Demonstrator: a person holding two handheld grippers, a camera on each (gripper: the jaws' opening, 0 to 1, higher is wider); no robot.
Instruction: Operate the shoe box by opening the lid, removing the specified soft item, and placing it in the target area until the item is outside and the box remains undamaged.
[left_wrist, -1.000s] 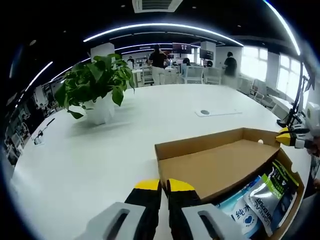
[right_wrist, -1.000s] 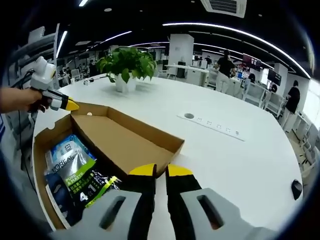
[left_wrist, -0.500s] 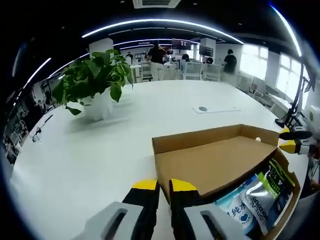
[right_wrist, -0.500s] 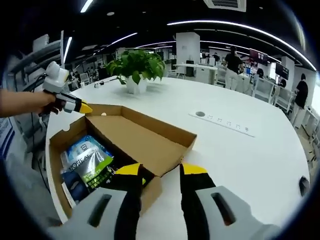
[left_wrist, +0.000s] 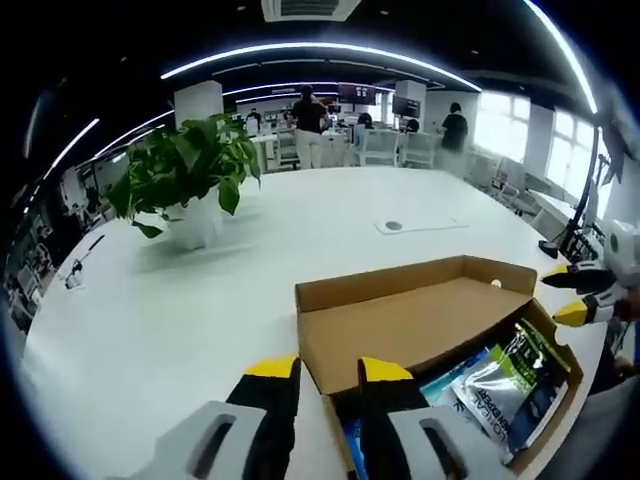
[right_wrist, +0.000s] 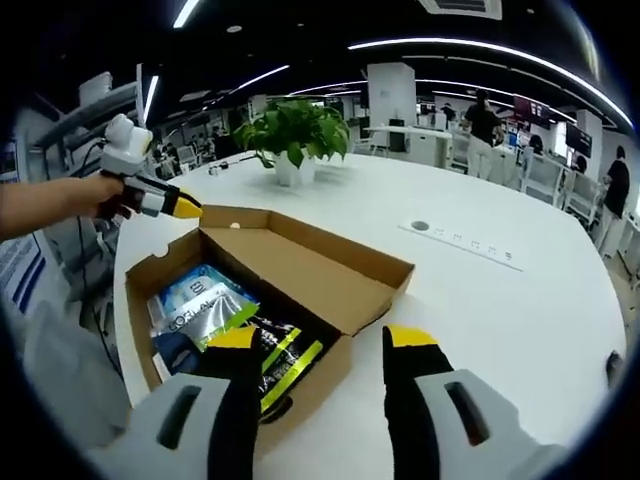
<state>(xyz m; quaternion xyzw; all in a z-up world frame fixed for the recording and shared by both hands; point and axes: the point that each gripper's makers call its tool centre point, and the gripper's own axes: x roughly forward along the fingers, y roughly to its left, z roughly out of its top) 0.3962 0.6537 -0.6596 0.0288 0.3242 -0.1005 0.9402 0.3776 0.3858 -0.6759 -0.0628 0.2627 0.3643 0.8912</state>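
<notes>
A brown cardboard shoe box sits on the white table, its lid tilted up and back. Soft packets lie inside, one blue and white, one silver and green. My left gripper stands open at one corner of the box, its jaws either side of the lid's corner. A hand holds it at the far corner in the right gripper view. My right gripper is open over the near box edge, with nothing held. It appears at the right edge in the left gripper view.
A potted green plant stands further back on the white table. A flat socket strip lies beyond the box. Chairs, desks and standing people fill the background. The box sits close to the table's edge.
Both grippers' jaws have spread from shut to open. The lid sits higher, and more of the packets shows beneath it.
</notes>
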